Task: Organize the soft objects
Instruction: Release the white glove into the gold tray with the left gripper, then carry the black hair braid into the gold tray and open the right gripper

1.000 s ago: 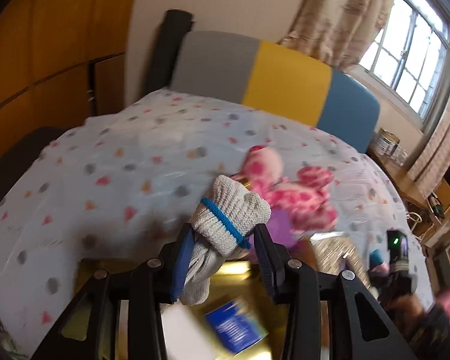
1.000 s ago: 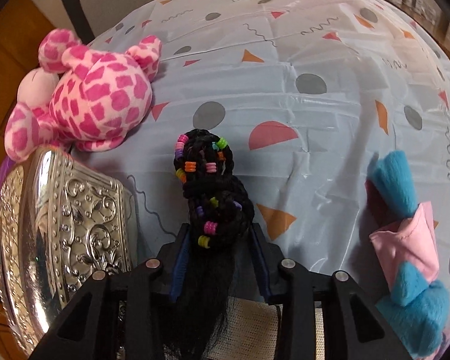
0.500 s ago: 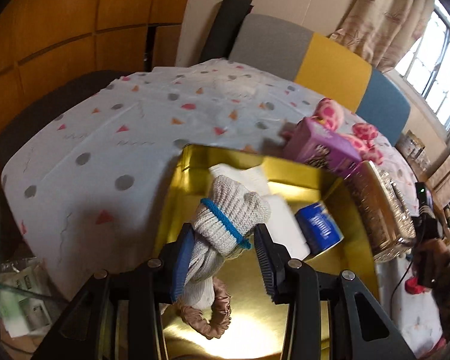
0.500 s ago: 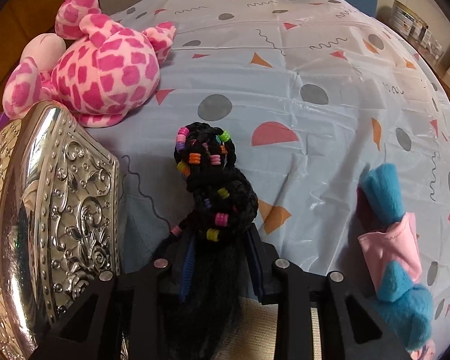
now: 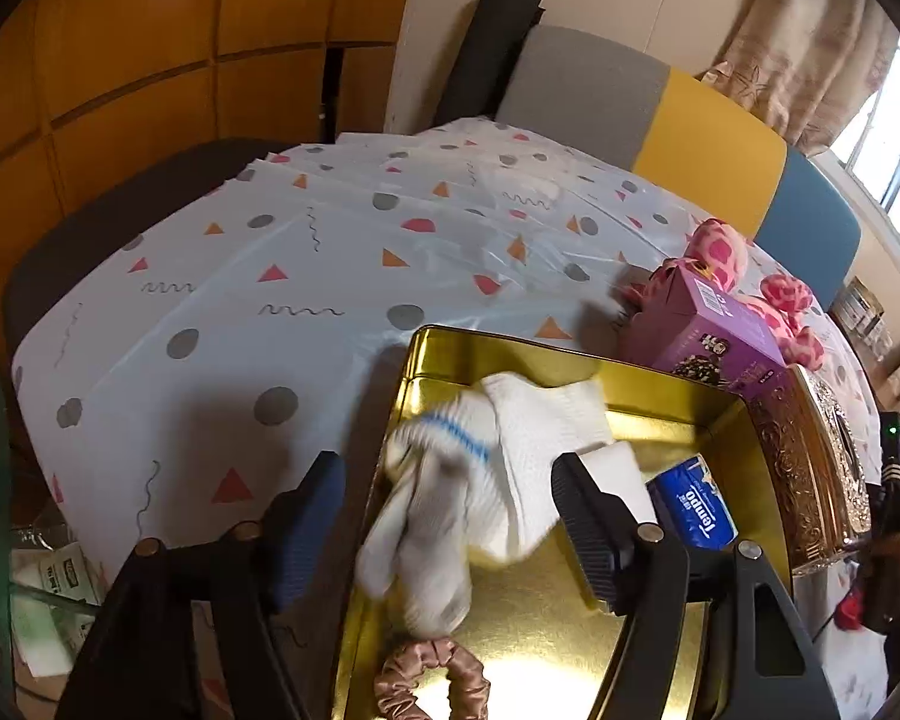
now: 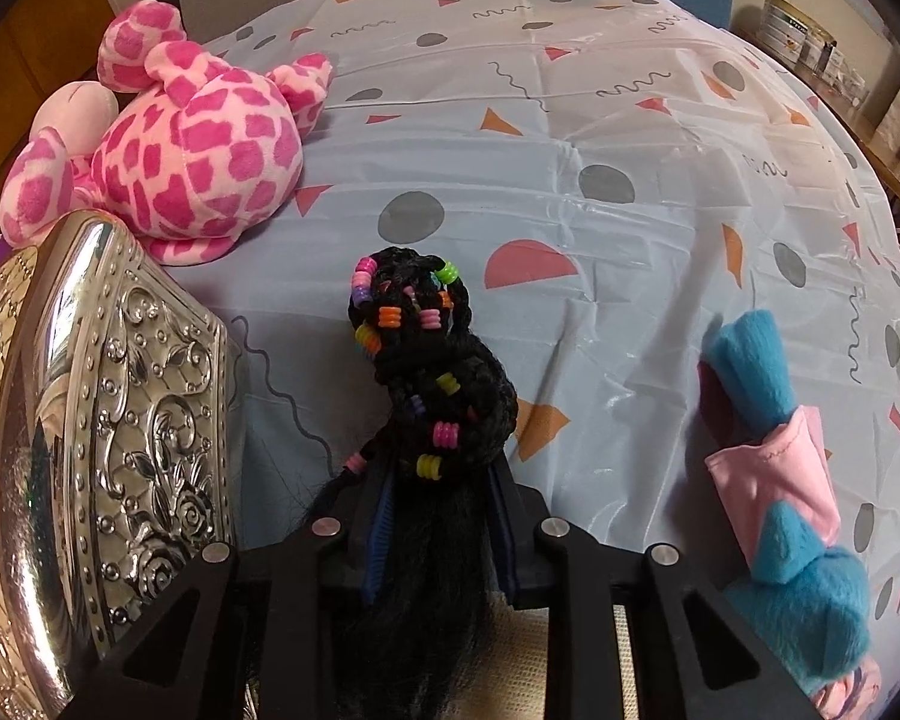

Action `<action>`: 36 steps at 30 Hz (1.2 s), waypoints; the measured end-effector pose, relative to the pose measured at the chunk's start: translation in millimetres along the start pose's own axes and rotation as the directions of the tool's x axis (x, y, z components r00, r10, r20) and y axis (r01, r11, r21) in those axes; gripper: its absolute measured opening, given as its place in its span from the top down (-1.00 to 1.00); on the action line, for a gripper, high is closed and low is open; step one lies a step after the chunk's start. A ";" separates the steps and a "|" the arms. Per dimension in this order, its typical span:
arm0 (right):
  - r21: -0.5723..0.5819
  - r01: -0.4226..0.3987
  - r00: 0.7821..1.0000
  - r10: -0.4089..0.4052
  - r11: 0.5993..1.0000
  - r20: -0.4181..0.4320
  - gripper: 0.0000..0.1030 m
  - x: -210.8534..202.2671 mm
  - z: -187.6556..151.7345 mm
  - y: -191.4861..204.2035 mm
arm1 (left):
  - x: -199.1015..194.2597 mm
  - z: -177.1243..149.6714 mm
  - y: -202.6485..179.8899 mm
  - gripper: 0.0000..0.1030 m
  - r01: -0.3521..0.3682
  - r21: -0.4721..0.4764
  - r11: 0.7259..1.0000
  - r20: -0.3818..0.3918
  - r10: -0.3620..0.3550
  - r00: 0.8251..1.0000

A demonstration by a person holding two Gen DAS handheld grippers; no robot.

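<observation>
A table under a spotted cloth (image 5: 306, 276) carries a gold tin (image 5: 570, 630) at its near edge. The left gripper (image 5: 447, 495) has just been opening; its jaws stand wide, clear of the blurred rolled sock (image 5: 432, 504), which seems to be dropping into the tin. The right gripper (image 6: 441, 516) has been closing and pinches the black beaded braid (image 6: 432, 360), right of the silver box (image 6: 120, 420).

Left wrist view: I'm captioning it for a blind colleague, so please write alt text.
Open left tongs have just widened, a blurred grey knitted glove with a blue band dropping between them into a gold metal tin holding white cloths, a blue tissue pack and a brown satin scrunchie.
</observation>
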State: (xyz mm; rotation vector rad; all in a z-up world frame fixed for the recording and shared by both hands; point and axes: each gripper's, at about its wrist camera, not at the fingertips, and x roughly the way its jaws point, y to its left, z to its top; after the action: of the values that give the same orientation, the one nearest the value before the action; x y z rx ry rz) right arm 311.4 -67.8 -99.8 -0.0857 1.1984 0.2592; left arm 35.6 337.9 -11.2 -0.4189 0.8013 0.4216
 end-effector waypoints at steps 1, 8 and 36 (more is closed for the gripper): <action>-0.003 0.003 1.000 -0.003 1.000 0.001 0.54 -1.2 -0.7 0.5 | -2.3 -1.3 0.6 -0.50 -0.005 0.000 1.000 0.006 0.005 1.000; 0.010 0.032 0.999 -0.032 0.999 0.009 0.67 -6.7 -2.0 -5.4 | -36.7 -41.3 -9.3 -0.56 -0.069 0.058 0.996 0.063 0.065 0.996; -0.008 0.016 0.982 -0.014 1.000 0.187 0.81 -104.4 28.9 15.4 | -57.7 -78.3 -45.1 -0.62 0.036 0.139 0.990 0.024 -0.040 0.999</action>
State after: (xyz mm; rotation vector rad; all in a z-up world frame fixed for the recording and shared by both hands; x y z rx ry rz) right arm 298.6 -63.0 8.7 -0.0770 1.0098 0.2537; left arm -23.8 248.8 -7.5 -0.2981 0.7903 0.3332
